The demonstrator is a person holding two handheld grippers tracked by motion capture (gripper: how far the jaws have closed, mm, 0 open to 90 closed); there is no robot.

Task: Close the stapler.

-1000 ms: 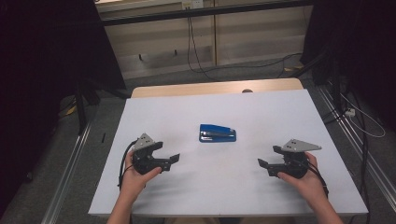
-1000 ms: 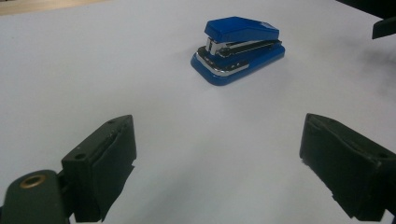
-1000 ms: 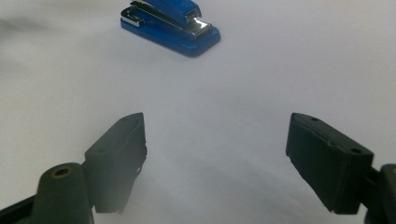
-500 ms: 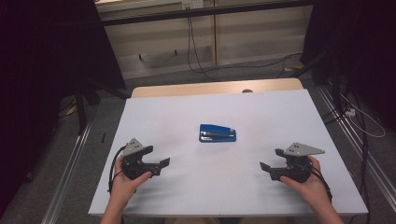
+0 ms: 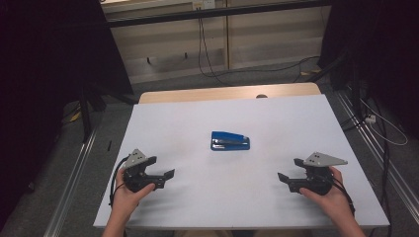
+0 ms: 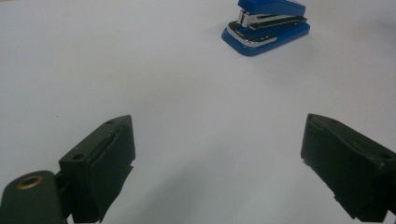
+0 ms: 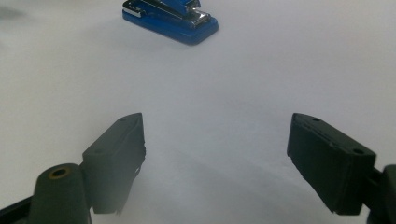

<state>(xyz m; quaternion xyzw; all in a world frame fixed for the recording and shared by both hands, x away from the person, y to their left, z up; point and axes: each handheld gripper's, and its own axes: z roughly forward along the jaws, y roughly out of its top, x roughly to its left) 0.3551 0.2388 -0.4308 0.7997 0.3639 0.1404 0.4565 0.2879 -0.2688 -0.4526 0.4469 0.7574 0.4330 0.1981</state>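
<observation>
Stapler [image 5: 230, 140] lies between, well apart from, left tool [image 5: 165, 169] and right tool [image 5: 289, 170], both gaping empty.

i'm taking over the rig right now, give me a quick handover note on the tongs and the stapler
Left tongs: open, nothing between the jaws, held low over the near left of the white table, pointing inward.
Right tongs: open, nothing held, near right, pointing inward.
Blue stapler: lies closed near the table's middle, between and beyond both tongs, apart from each.
Done: nothing shows yet; the stapler is untouched.
Left: reach in and take the stapler, probably with either tongs, since both face it.
</observation>
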